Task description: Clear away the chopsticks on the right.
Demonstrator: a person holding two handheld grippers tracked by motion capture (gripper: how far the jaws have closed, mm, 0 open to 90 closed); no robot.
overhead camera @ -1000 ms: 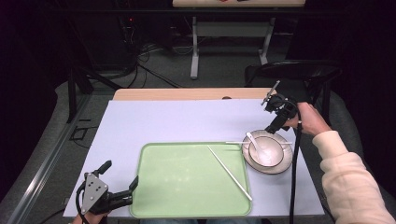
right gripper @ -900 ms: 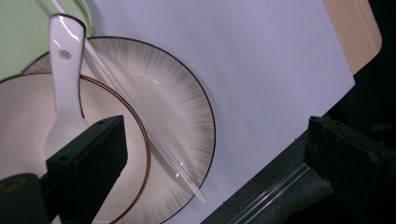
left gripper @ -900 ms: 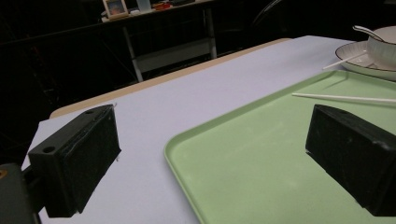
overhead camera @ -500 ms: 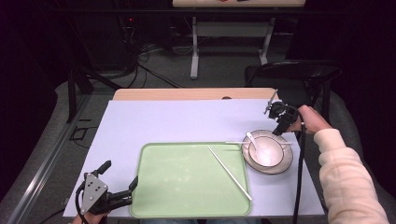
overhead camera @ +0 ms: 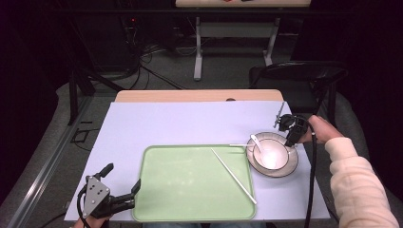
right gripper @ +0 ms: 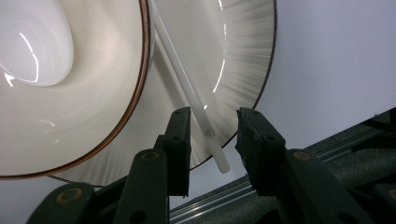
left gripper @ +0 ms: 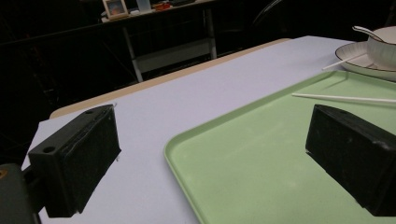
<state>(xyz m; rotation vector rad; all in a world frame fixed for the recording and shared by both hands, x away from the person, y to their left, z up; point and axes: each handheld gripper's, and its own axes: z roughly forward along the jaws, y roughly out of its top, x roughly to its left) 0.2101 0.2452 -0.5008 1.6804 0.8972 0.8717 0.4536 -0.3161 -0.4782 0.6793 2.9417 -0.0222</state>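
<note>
The tray point(overhead camera: 190, 190) lay at the near middle of the tabletop point(overhead camera: 166, 123), with one chopstick point(overhead camera: 234, 176) lying diagonally in its right half. Just beside its right edge sat the plate point(overhead camera: 289, 170), carrying the bowl point(overhead camera: 271, 156); a spoon point(overhead camera: 256, 141) rested in the bowl. A second chopstick point(overhead camera: 240, 145) lay across the plate's rim.

Overhead view and close claw views share plate point(overhead camera: 285, 167).

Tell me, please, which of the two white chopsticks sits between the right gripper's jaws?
The chopstick on the plate beside the bowl: its tip pokes past the rim between the right gripper's open jaws. The other chopstick lies diagonally on the tray.
</note>
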